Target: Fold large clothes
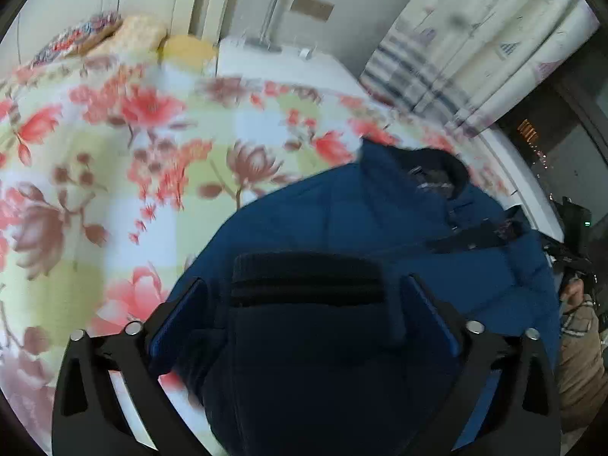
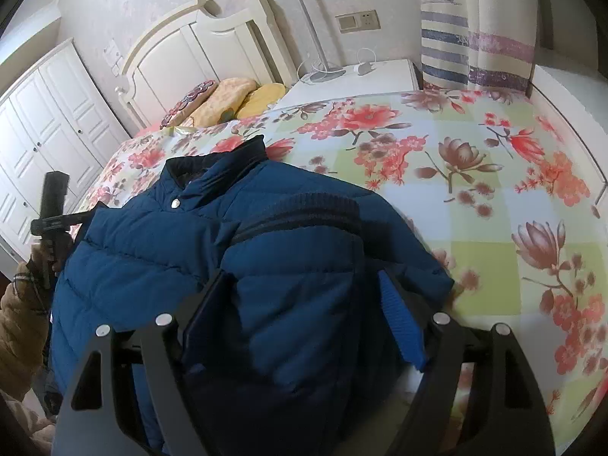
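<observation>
Blue quilted fabric fills both views: a padded jacket [image 2: 159, 250] lies spread on the floral bedspread [image 2: 494, 205], collar toward the headboard [image 2: 197, 49] at eleven o'clock in the right wrist view.

The right gripper [image 2: 304, 311] sits over a sleeve [image 2: 300, 281] folded across the jacket's body, the dark ribbed cuff [image 2: 300, 212] at twelve o'clock from the jaws. Its jaws stand wide, one finger [image 2: 402, 326] at three o'clock of the sleeve and the other at nine. Whether the pads actually press the fabric cannot be told.

In the left wrist view, the left gripper [image 1: 304, 315] frames the other sleeve [image 1: 315, 361], whose dark cuff [image 1: 307, 277] lies at twelve o'clock between the fingers. Jaws spread wide here too, blue pads flanking the cloth; contact is unclear in the blur.

At nine o'clock in the right wrist view a hand [image 2: 22, 296] in a tan sleeve holds the left tool's handle.

Pillows [image 2: 231, 98] rest by the headboard.
</observation>
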Motion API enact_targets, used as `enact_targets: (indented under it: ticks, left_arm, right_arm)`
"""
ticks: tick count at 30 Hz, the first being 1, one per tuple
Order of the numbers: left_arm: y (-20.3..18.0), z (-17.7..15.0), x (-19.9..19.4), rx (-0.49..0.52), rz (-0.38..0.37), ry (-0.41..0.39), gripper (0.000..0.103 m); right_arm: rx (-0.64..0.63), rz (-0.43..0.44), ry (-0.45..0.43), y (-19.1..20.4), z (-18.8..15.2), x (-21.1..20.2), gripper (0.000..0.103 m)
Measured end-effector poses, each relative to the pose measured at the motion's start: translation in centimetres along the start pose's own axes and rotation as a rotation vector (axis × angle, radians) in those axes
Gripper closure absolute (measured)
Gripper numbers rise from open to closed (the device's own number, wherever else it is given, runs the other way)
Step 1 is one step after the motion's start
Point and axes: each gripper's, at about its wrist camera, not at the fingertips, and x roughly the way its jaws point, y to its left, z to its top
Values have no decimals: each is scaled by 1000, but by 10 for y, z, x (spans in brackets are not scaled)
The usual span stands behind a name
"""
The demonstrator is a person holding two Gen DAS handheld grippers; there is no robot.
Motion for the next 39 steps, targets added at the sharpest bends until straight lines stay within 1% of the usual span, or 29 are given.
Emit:
enact_targets:
  ticks: [1, 2, 3, 4, 5, 6, 8, 10, 11, 13, 14, 16, 17, 18, 19, 20, 22, 23, 24, 25, 26, 27, 28, 29, 30, 32, 33, 37, 39]
  left_arm:
    - [2, -2, 5, -8, -18, 9, 22]
    - [3, -6, 6, -16, -42, -5, 37]
    - [1, -10, 0, -15, -31, -51, 56]
    - [-2, -13, -8, -13, -16, -94, 68]
    - [-9, -19, -24, -13, 18, -176, 81]
    - [-18, -27, -45, -6, 41, -264, 81]
    - [-35, -42, -71, 38, 54, -349, 81]
    - [-47, -52, -79, 91, 94, -342, 81]
    - [-48, -53, -76, 108, 127, -308, 81]
    - [-45, -48, -72, 97, 138, -276, 81]
    - [-46, -42, -80, 86, 128, -282, 81]
    - [-59, -32, -108, 100, 112, -347, 81]
    - [-69, -23, -129, 116, 118, -394, 81]
    - [-78, -12, -145, 125, 135, -426, 81]
    - [-82, -4, -152, 125, 150, -436, 81]
    - [-84, 11, -157, 126, 185, -433, 81]
    - [-80, 40, -148, 116, 240, -391, 81]
    - [-71, 56, -129, 88, 254, -337, 80]
    - [-60, 65, -107, 55, 255, -276, 80]
    - [-52, 68, -88, 26, 253, -229, 80]
    - [-39, 66, -54, -8, 268, -169, 80]
    - [-31, 60, -29, -21, 293, -132, 80]
    - [-20, 48, 5, -36, 340, -93, 80]
    - [-13, 38, 22, -46, 359, -89, 80]
    - [-4, 28, 33, -83, 333, -106, 80]
    - [7, 25, 21, -151, 292, -163, 80]
    - [7, 27, 11, -152, 282, -187, 80]
    - [-15, 42, -26, -79, 281, -286, 80]
    - [-18, 48, -23, -77, 300, -305, 80]
  right_arm:
    - [-7, 1, -5, 1, 0, 0, 34]
    - [-15, 2, -16, 3, -1, -1, 50]
    - [-24, -5, -34, 5, -2, -4, 73]
    - [-42, -6, -71, 10, -4, -11, 83]
    - [-59, -20, -109, 16, -6, -20, 90]
    - [-78, -46, -141, 25, -8, -29, 94]
    - [-144, -97, -192, 47, -18, -51, 94]
    - [-185, -140, -175, 59, -23, -59, 94]
    - [-189, -152, -136, 60, -21, -56, 94]
    - [-180, -163, -103, 60, -11, -54, 95]
    - [-168, -151, -112, 63, -4, -60, 95]
    - [-149, -101, -197, 77, 16, -94, 96]
    - [-149, -98, -234, 84, 24, -109, 96]
    - [-147, -106, -272, 91, 35, -122, 96]
    - [-144, -116, -290, 95, 44, -128, 96]
    - [-133, -133, -303, 96, 57, -132, 96]
    - [-72, -147, -281, 87, 80, -121, 96]
    - [-41, -156, -253, 80, 88, -107, 96]
    - [-8, -183, -193, 70, 94, -81, 96]
    - [21, -199, -145, 61, 94, -60, 96]
    - [57, -219, -77, 50, 89, -30, 96]
    - [77, -248, -12, 38, 78, 3, 96]
    - [91, -269, 22, 30, 67, 24, 95]
    - [119, -266, 53, 18, 51, 48, 92]
    - [156, -230, 22, 11, 40, 53, 92]
    - [192, -201, -10, 6, 37, 44, 93]
    - [191, -190, -22, 8, 40, 36, 94]
    - [166, -159, -114, 19, 61, 2, 94]
    - [175, -178, -133, 18, 67, 2, 94]
